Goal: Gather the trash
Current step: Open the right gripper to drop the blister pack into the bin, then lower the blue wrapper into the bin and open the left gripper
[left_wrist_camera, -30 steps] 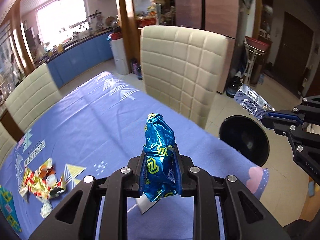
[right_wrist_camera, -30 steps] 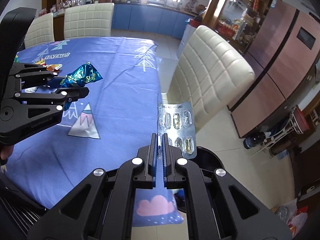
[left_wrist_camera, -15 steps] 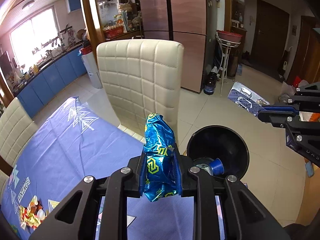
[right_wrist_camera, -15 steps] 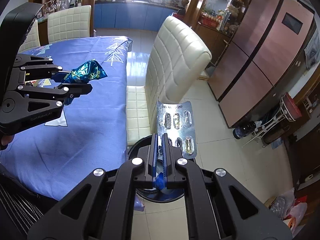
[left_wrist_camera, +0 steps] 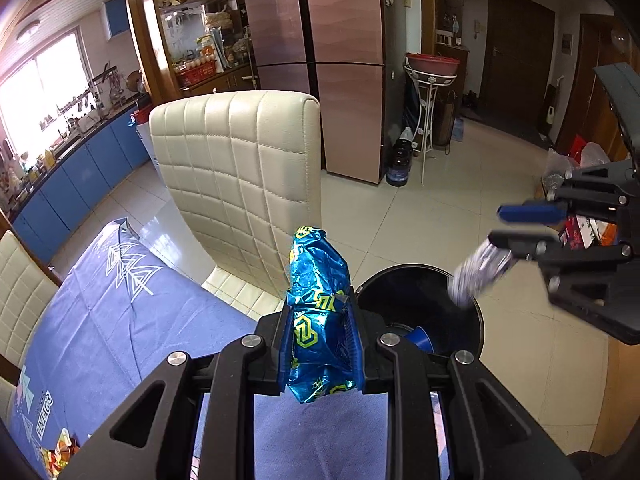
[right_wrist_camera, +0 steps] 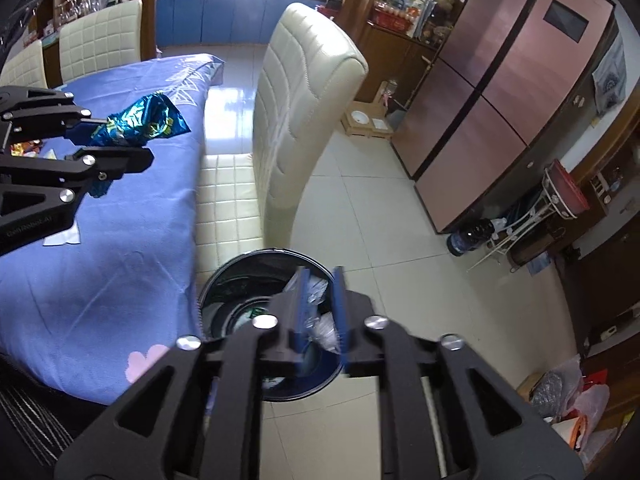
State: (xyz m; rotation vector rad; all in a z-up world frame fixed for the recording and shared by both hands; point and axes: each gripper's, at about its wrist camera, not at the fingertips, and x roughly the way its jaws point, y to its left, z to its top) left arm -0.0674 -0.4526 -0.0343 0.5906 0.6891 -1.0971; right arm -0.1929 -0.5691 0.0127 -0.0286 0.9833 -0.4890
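My left claw (left_wrist_camera: 320, 340) squeezes the blue wrapper (left_wrist_camera: 318, 284), low in the middle. My right claw (right_wrist_camera: 320, 312) is opening; the silver pill sheet (left_wrist_camera: 478, 276), blurry, maybe falls over the black bin (left_wrist_camera: 472, 328).

"VINTAGE" on the tablecloth (left_wrist_camera: 120, 320)

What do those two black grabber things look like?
Both the left gripper and the right gripper are black frames with triangle-shaped cut-outs and shiny silver bolt heads. Their jaws are lined with flat blue pads. Small pale lettering runs along the side of the left one. No cables or sleeves show.
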